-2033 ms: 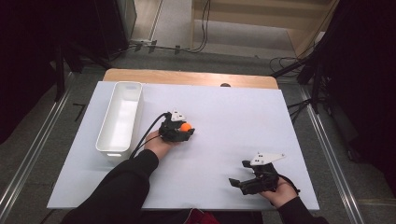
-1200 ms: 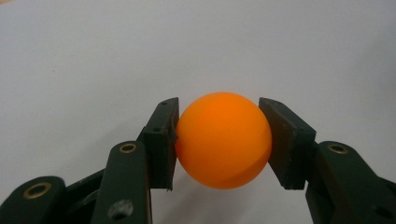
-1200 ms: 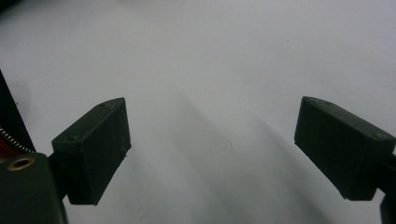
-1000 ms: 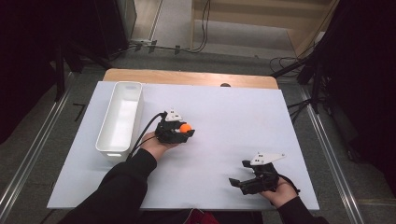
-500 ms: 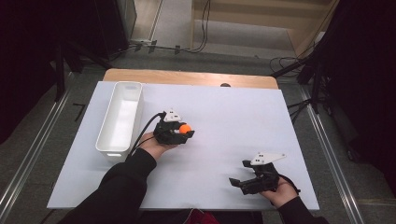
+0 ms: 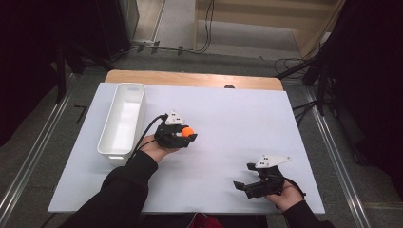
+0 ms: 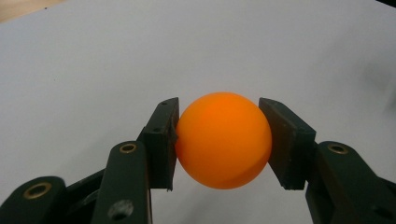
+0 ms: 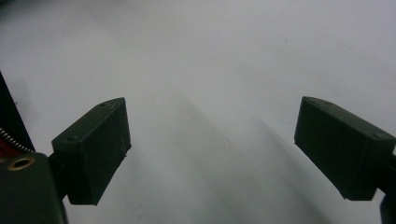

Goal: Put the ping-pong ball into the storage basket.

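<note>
small smooth orange plastic ball (image 7: 224, 140), ping-pong type: pinched between the two black jaws of the left gripper (image 7: 219, 140), one pad on each flank, contact near the widest line of the ball. in the high view the ball (image 6: 188, 131) sits at the tip of the left gripper (image 6: 183, 135), over the middle-left of the white tabletop (image 6: 228, 114), just right of the long white rectangular plastic bin (image 6: 122, 122). cannot tell whether it is lifted clear of the surface or still touching it.

step in hand, as judged: carry the ball to the bin and release it inside. notes for doing it well: keep the squeeze light and even, since a hard smooth sphere can squirt out forward if the pads drift off the widest line. lift enough to clear the bin wall, move across level, lower inside the rim before spreading the jaws, so the ball does not bounce out.

orientation: a sphere, so no long axis and no facing; no seam or print visible. any approach angle serves. the bin's long axis runs away from the person, so a wide target along that line.

right gripper (image 6: 252, 185): jaws spread wide, nothing between them, resting low near the front right edge of the tabletop, well apart from the ball. the right gripper view shows bare white surface (image 8: 224, 70) between its pads.
</note>
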